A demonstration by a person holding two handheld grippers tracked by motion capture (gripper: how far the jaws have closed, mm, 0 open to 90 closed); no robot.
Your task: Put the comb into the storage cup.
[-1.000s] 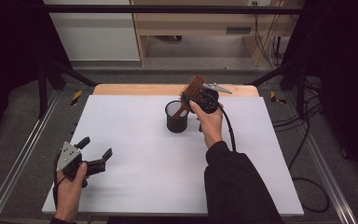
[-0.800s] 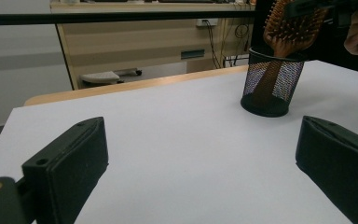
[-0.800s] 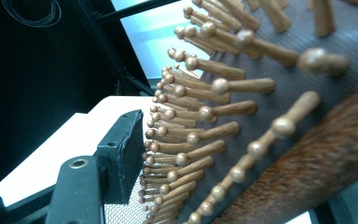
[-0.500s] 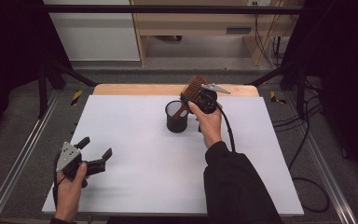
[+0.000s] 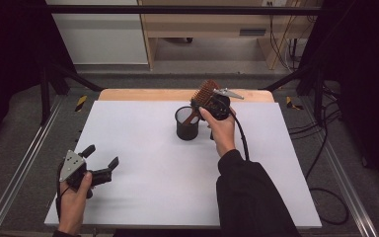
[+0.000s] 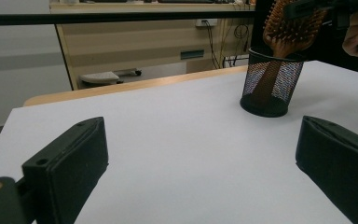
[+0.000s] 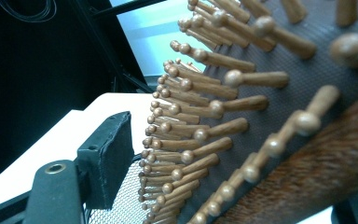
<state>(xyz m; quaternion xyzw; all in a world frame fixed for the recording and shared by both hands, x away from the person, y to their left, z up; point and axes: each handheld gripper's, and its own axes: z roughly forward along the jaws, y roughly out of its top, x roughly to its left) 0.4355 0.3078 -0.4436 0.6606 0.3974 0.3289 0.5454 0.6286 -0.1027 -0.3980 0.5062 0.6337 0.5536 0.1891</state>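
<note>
The wooden paddle hairbrush with ball-tipped wooden bristles (image 5: 205, 96) stands handle-down in the black wire-mesh cylindrical cup (image 5: 187, 123), its head leaning out over the rim toward the right gripper (image 5: 208, 101). That gripper's jaws have just been opening. In the right gripper view the bristle face lies between them, and the one pad (image 7: 109, 156) in view stands apart from the bristle tips, with a gap showing. So the fingers are spread around the brush head and no longer pinch it.

The step in hand looks like letting go of the brush once it is lodged in the cup. To do it well, the person would probably finish spreading the fingers before moving, so that neither pad drags on the bristles. The gripper should then draw back along the line of the jaws, away from the head, not sideways. A sideways pull could catch the bristles and tip the light cup on the white table top (image 5: 143, 148).

The left gripper (image 5: 100, 159) rests near the table's front edge, well apart from the cup. Its fingers (image 6: 72, 156) are spread wide with nothing between them but bare surface.
</note>
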